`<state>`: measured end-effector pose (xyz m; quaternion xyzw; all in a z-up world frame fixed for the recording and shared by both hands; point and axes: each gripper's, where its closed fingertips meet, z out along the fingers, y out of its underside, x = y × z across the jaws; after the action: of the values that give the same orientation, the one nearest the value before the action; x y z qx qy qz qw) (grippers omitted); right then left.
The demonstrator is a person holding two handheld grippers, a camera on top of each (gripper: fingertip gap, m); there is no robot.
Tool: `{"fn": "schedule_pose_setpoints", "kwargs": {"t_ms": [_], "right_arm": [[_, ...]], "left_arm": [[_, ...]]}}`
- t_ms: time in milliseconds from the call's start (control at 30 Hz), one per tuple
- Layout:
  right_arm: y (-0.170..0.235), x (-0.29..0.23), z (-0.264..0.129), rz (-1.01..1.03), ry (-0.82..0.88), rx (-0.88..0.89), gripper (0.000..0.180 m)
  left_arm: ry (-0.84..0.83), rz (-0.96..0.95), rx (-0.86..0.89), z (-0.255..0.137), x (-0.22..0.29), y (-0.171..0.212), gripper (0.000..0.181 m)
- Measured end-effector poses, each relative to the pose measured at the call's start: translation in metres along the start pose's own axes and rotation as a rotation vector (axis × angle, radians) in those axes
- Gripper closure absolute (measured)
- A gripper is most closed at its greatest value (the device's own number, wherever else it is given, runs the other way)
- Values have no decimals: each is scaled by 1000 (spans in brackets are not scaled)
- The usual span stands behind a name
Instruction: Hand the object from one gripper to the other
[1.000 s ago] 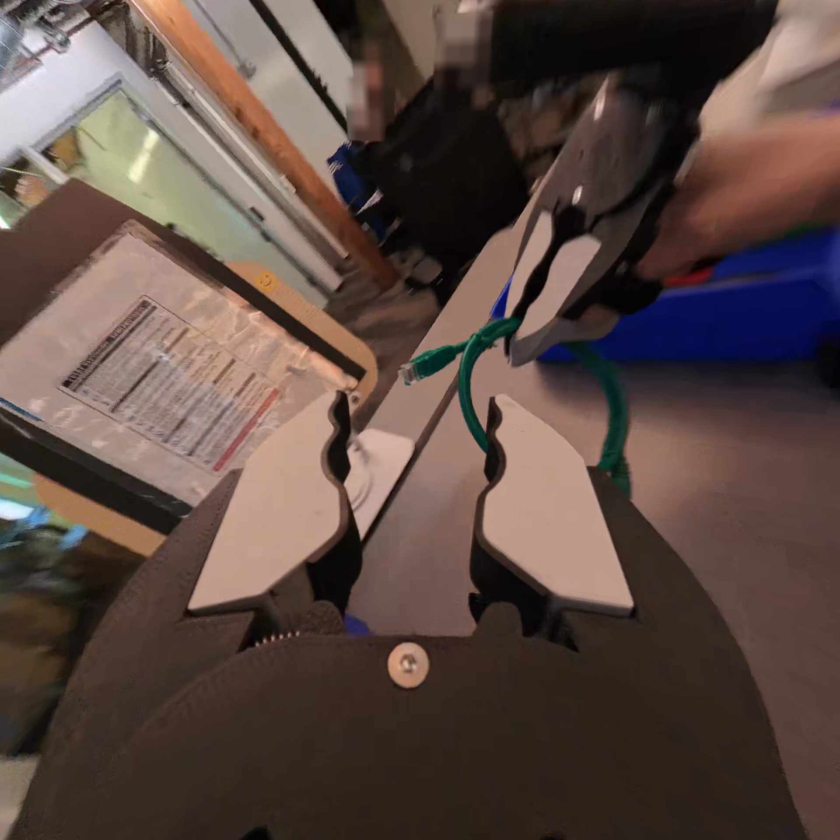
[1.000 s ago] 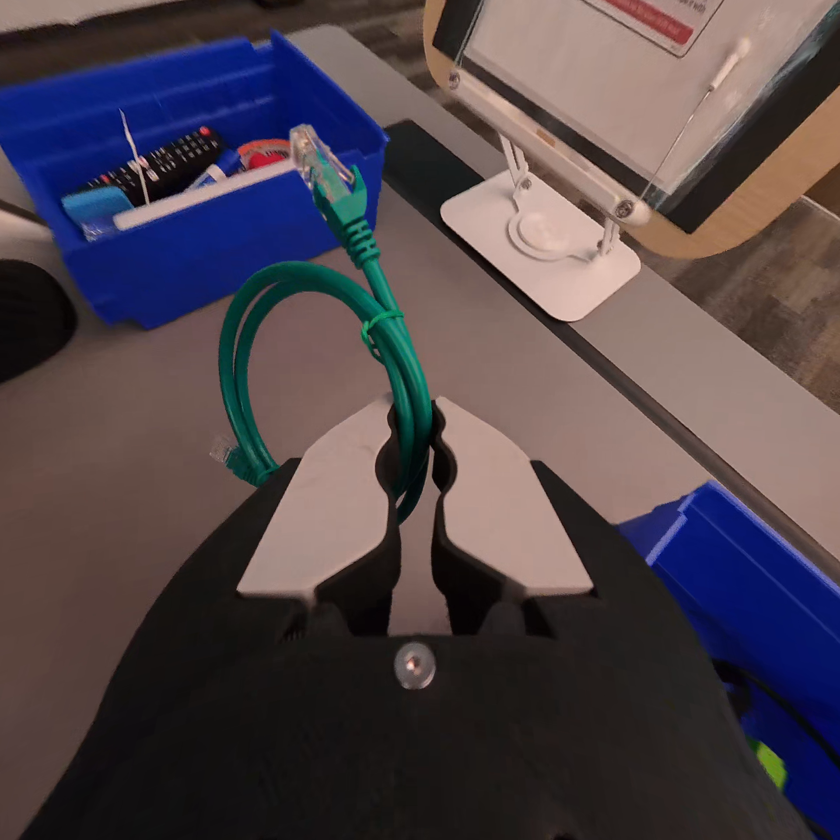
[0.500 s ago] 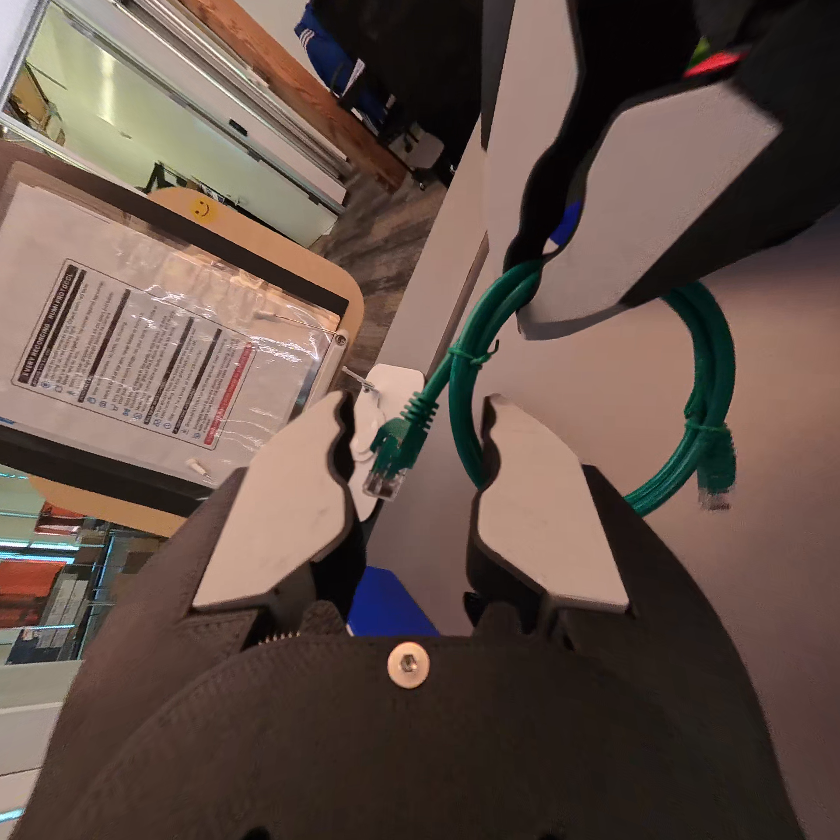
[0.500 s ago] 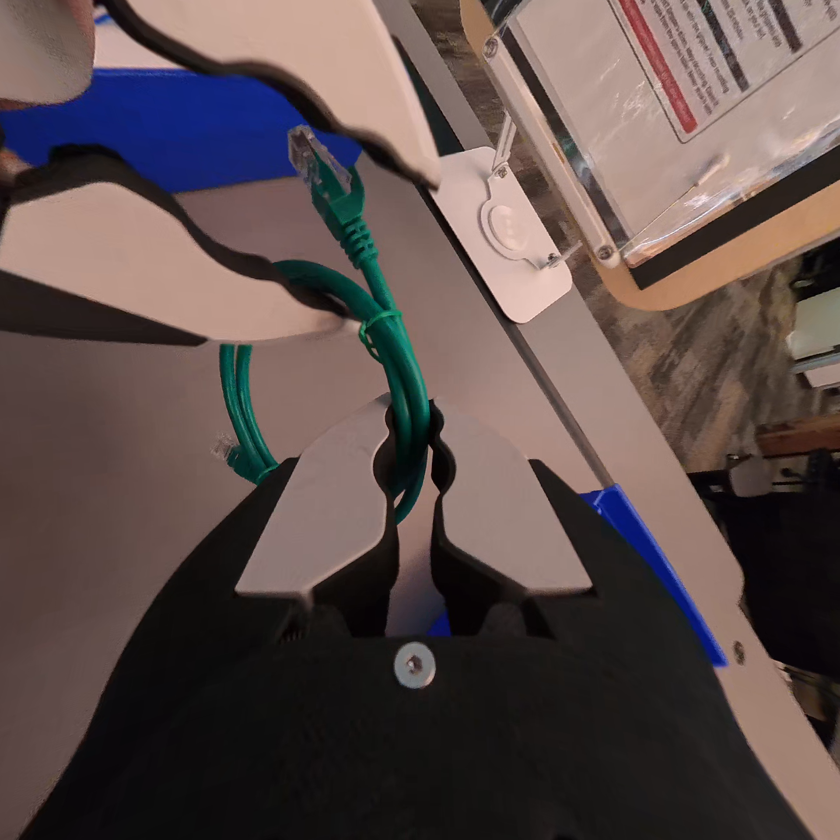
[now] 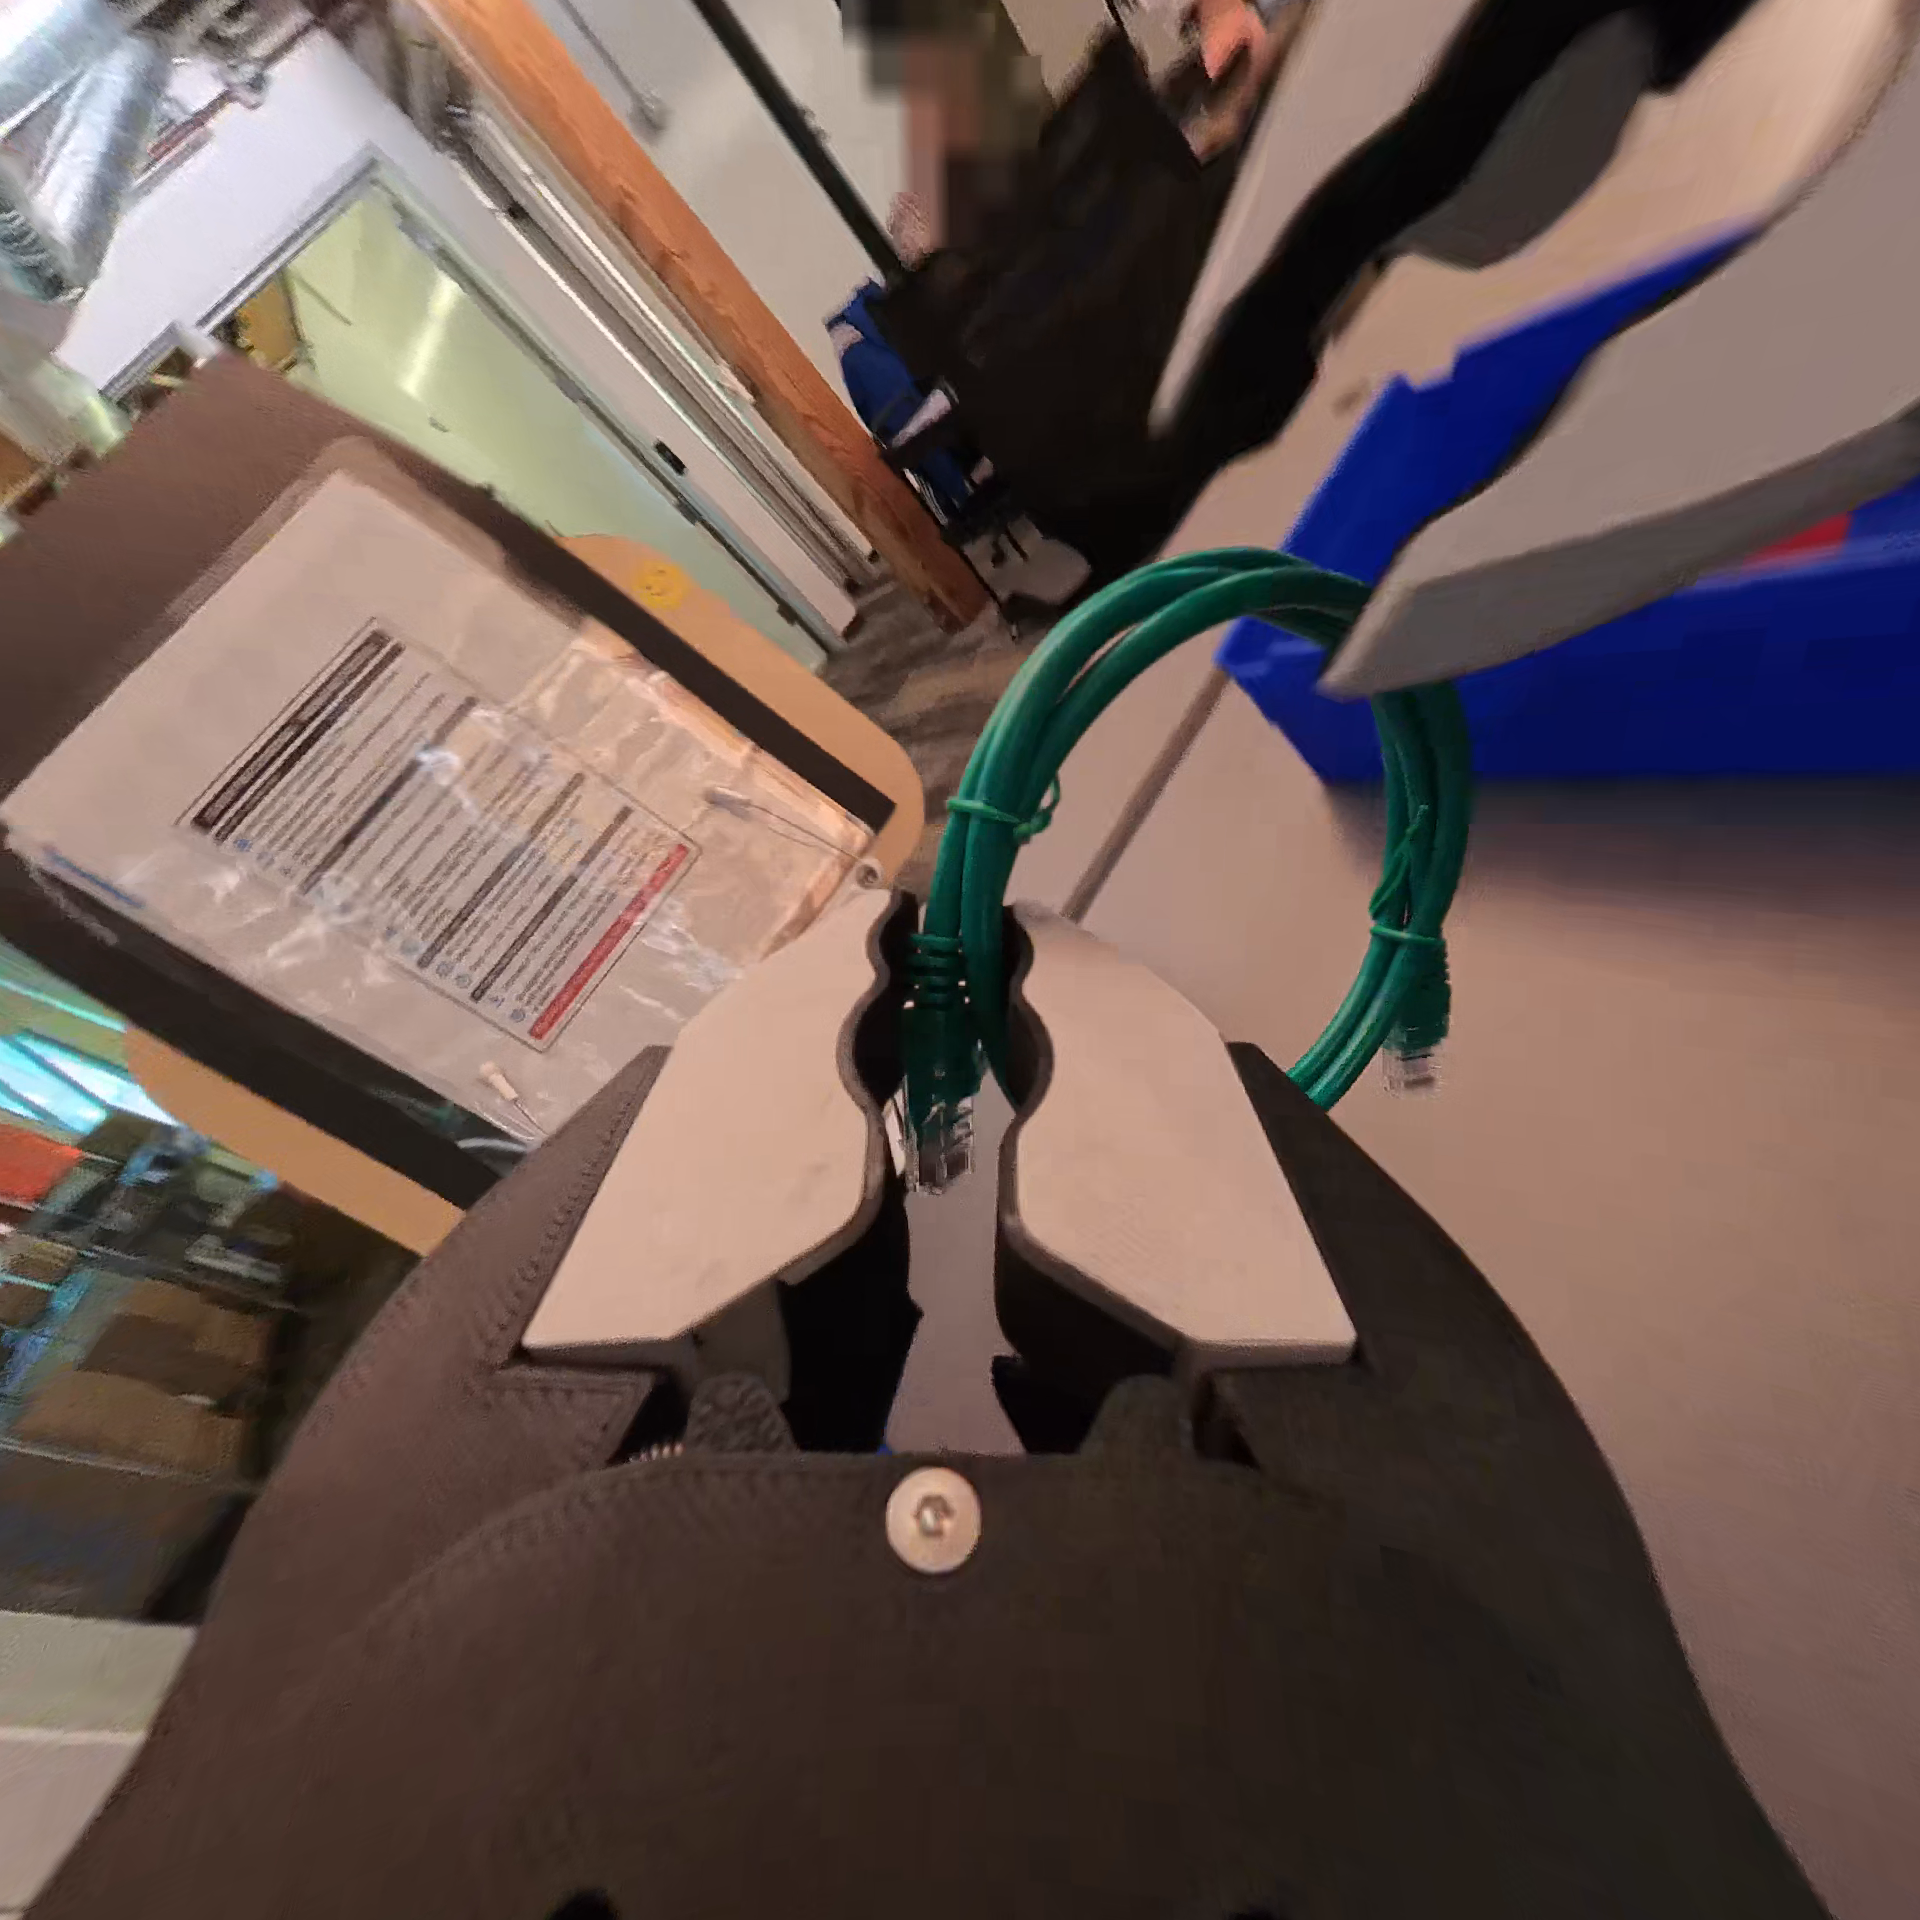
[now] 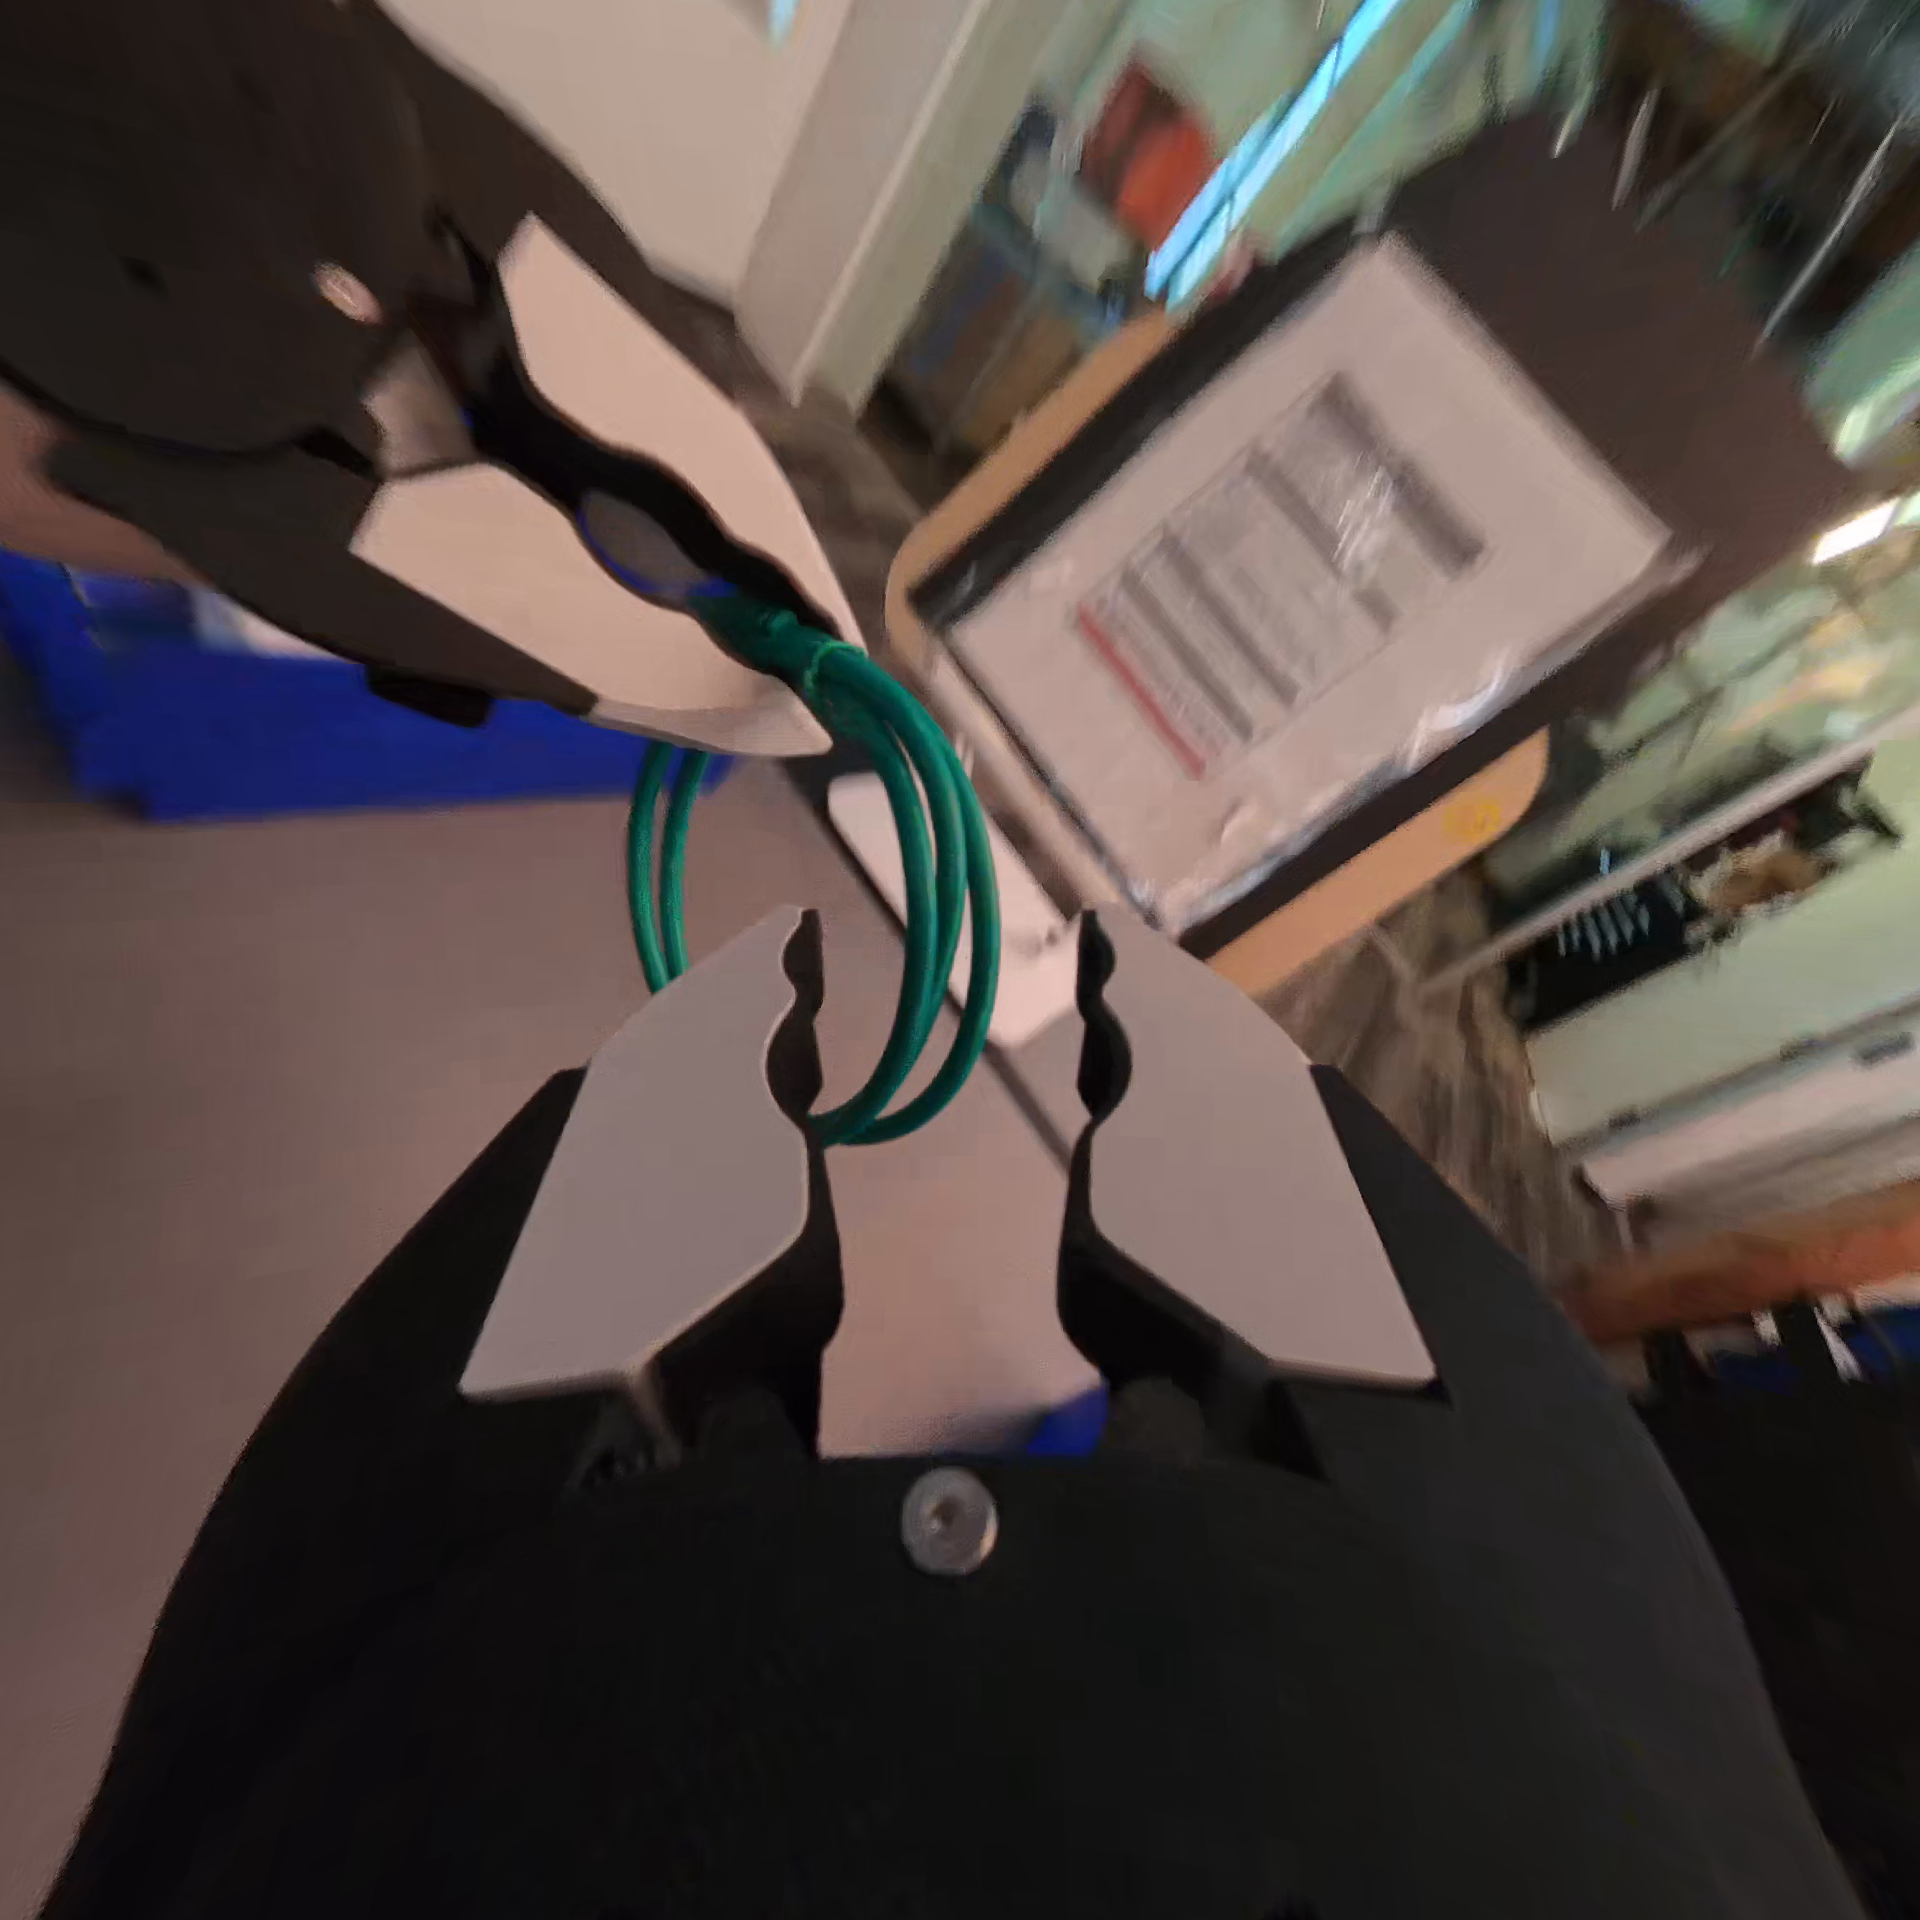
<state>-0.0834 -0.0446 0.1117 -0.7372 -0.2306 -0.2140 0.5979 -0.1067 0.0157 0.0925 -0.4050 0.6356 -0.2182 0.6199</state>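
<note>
We see a blurred workroom behind a grey tabletop (image 5: 1558,1091), with a wooden beam (image 5: 707,281) and glazed panels beyond its far edge. A framed sign (image 5: 416,831) in clear plastic stands on a white base at that far edge; in the right wrist view the same sign (image 6: 1299,582) shows tilted and smeared. A blue bin (image 5: 1662,686) sits on the tabletop toward its far side.

Our left gripper (image 5: 951,914) has its fingers nearly together, pinching the green cable (image 5: 1039,727) near one end, where the ribbed boot and clear plug lie between them. From there the coil arcs up and round, bound by thin green ties, and its other plug hangs free at the right, above the tabletop. In the right wrist view we see that gripper (image 6: 790,686) at upper left with the cable (image 6: 935,883) running out of its tip.

Our right gripper (image 6: 945,925) stands with its fingers spread wide. The lower bend of the coil passes between them, near the left finger; whether it touches that finger we cannot tell. Neither finger presses on it. In the left wrist view this gripper (image 5: 1558,436) is blurred at upper right, one finger crossing in front of the top of the coil.
</note>
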Motion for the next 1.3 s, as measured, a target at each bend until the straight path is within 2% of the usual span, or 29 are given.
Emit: {"fn": "schedule_pose_setpoints", "kwargs": {"t_ms": [100, 200, 267, 367, 533, 700, 800, 900, 967, 1033, 1067, 1133, 1300], "right_arm": [[-40, 15, -35, 18, 30, 290, 129], [-62, 25, -64, 47, 41, 503, 133], [-65, 24, -67, 100, -11, 544, 136], [-61, 11, -56, 246, -162, 515, 138], [-65, -20, -38, 478, -424, 521, 140], [-54, -21, -21, 503, -353, 456, 145], [-52, -19, -19, 512, -331, 446, 162], [-50, -13, -21, 547, -328, 445, 163], [-52, -5, -26, 602, -345, 487, 165], [-50, 5, -30, 654, -357, 528, 166], [-48, 11, -32, 680, -361, 550, 166], [-42, 22, -33, 758, -391, 579, 167], [-9, 58, -28, 952, -406, 613, 170]], "left_arm": [[-33, -284, 146, -17, -37, -9, 167], [15, -625, 336, -36, -68, -16, 167], [78, -801, 459, -48, -82, -19, 167], [138, -947, 585, -61, -94, -23, 167], [128, -898, 578, -62, -89, -29, 167], [112, -816, 544, -58, -77, -36, 168], [108, -778, 531, -56, -71, -39, 167], [105, -767, 518, -55, -69, -41, 166], [104, -775, 517, -56, -68, -42, 155], [146, -790, 513, -56, -65, -48, 122], [169, -790, 508, -57, -63, -50, 112], [182, -774, 525, -61, -63, -55, 104], [165, -754, 546, -71, -71, -56, 109]]}}
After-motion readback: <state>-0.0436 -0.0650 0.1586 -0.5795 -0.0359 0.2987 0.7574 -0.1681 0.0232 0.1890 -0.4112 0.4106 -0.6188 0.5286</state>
